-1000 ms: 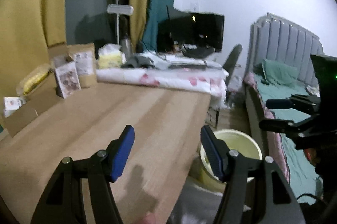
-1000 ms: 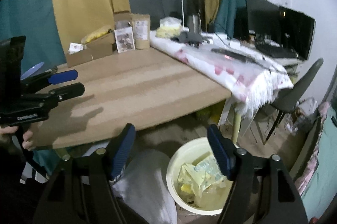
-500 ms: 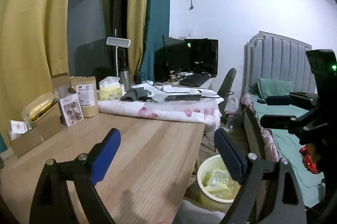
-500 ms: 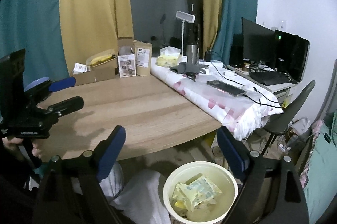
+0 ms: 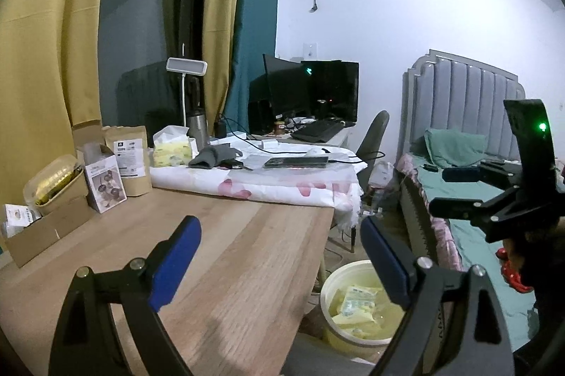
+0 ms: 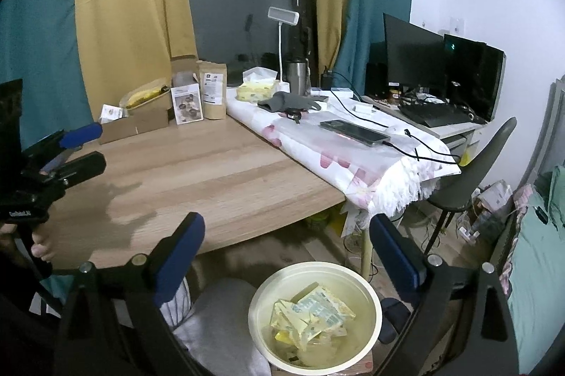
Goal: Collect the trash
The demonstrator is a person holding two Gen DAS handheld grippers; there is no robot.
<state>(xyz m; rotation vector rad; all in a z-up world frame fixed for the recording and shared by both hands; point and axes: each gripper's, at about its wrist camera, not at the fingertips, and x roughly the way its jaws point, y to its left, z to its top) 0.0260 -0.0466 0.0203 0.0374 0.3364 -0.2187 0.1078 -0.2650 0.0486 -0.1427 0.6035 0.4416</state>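
Both grippers have risen above the bin (image 6: 314,316); left gripper (image 5: 279,264) empty, spread; right gripper (image 6: 286,264) widening, empty. Wrappers (image 6: 310,314) inside bin beside desk (image 6: 212,178): light, crinkly; pinch an edge.

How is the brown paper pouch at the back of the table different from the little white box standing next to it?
The brown pouch is plain kraft paper with a small white label; the white box carries a printed photo. The pouch stands taller than the box. The pouch is soft-sided, while the box has flat, stiff faces. Both stand upright on the wooden table, beside each other.
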